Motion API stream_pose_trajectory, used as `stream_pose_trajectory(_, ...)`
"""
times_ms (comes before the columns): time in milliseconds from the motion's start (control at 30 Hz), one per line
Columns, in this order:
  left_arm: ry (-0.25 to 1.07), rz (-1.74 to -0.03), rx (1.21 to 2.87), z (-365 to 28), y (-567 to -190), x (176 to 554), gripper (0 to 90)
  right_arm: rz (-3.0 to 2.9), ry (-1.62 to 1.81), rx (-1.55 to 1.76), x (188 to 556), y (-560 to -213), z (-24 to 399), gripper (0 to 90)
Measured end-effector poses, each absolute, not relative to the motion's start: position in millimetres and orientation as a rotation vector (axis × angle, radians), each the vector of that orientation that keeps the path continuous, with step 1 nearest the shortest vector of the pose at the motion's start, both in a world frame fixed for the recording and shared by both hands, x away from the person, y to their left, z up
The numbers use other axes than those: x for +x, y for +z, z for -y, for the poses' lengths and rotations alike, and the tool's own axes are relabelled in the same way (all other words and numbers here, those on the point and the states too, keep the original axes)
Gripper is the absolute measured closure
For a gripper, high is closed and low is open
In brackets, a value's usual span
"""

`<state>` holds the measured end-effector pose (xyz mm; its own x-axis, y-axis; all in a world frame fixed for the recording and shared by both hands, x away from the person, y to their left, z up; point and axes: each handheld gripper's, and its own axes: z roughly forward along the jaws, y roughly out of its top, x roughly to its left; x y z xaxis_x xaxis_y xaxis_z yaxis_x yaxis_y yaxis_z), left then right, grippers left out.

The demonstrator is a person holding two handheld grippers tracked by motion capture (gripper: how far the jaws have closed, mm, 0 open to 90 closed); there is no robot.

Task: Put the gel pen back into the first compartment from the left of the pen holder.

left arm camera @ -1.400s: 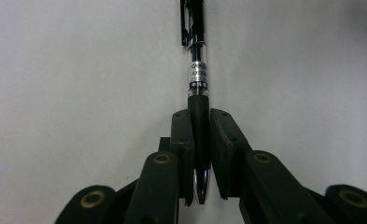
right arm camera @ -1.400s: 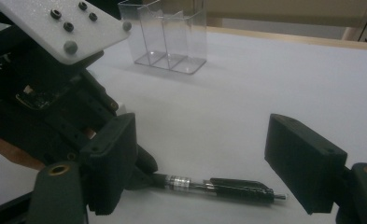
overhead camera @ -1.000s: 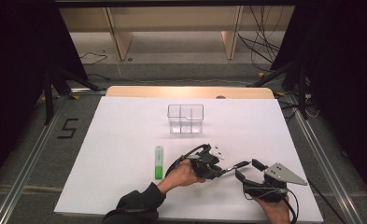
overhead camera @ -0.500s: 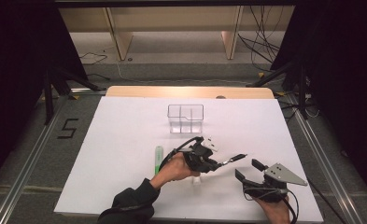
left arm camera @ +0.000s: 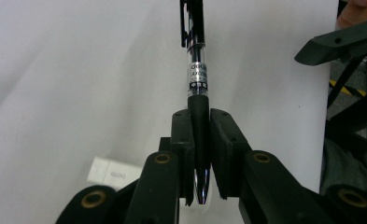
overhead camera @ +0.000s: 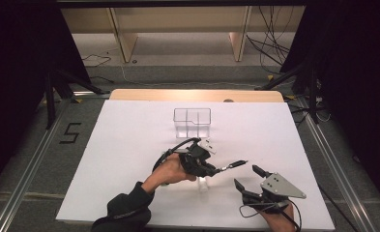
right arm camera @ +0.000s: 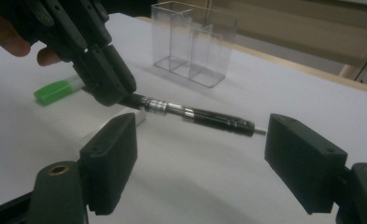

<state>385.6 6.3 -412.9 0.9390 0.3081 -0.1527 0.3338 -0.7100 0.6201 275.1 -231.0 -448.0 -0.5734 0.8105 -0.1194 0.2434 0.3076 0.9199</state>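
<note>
High view: left claw (overhead camera: 215,170) clamping pen (overhead camera: 232,165), level, clip end rightward toward gaping right claw (overhead camera: 249,177).

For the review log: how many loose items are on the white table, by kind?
Pen, held by the left gripper: 1
Clear organizer: 1
Green marker: 1
White eraser: 1
Total: 4

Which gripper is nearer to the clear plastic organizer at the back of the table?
Left. The left gripper, shut on the pen, sits just in front of the organizer; the right gripper is open, farther toward the table's near edge.
</note>
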Motion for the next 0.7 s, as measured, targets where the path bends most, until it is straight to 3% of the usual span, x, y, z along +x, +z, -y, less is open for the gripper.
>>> stream_pose_trajectory(700,-0.103,-0.372,2.500,-25,-406,363,80.2,-2.082,0.814,0.383,257,-459,161,32.8)
